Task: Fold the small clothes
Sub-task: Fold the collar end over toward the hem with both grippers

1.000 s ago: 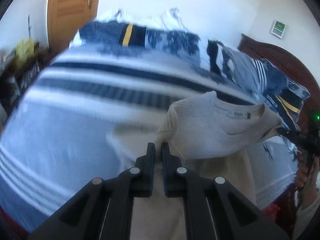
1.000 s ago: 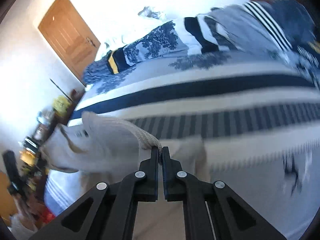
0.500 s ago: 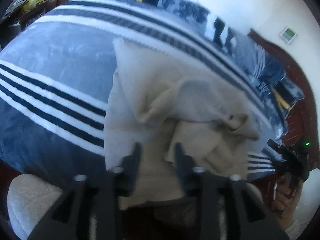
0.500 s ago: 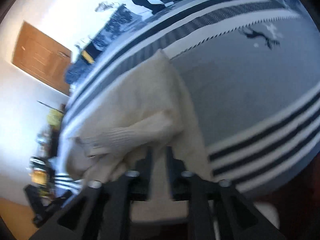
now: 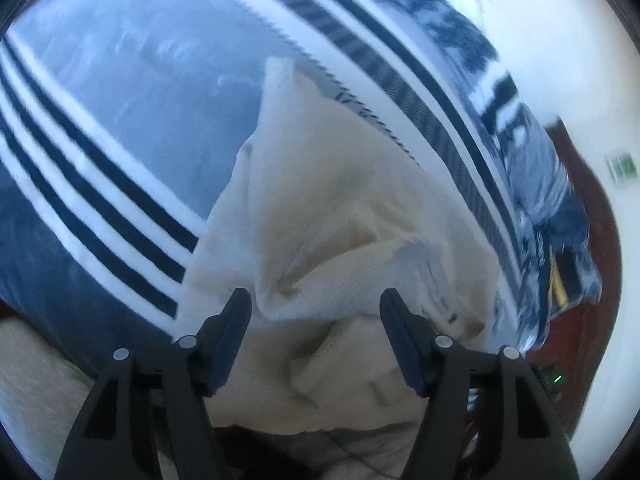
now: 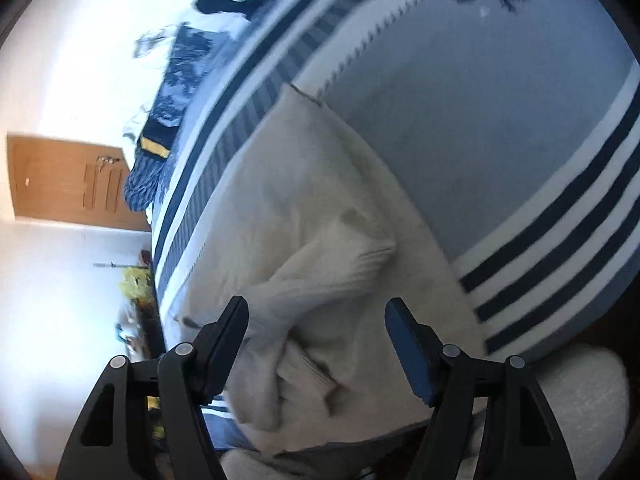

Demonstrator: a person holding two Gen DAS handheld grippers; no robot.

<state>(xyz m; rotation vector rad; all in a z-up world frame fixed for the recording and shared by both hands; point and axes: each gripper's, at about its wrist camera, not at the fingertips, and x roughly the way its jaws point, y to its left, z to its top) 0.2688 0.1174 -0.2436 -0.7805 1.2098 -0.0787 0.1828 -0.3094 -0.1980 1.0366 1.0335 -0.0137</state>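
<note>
A cream knitted sweater point(image 5: 340, 208) lies crumpled on the blue striped bedspread point(image 5: 132, 92), its near part folded back over the rest. My left gripper point(image 5: 316, 300) hovers over the near folded edge, its jaws opening, and the pads do not press the cloth. In the right wrist view the same sweater point(image 6: 304, 216) shows a ribbed sleeve point(image 6: 332, 276) lying across it. My right gripper point(image 6: 318, 308) stands over that sleeve, its jaws opening too, with knit beneath the gap but not gripped.
The bedspread point(image 6: 500, 120) carries dark and white stripes. Bunched blue patterned bedding point(image 5: 532, 152) lies at the far side by a dark wooden headboard point(image 5: 596, 240). A wooden door point(image 6: 68, 180) and a cluttered dresser point(image 6: 138, 292) stand beyond the bed. Pale upholstery point(image 6: 580, 392) sits at the near edge.
Both grippers were shut on the sweater's shoulders, holding it up. They came down toward the bed and let go, and the sweater now lies folded over on the bedspread.
</note>
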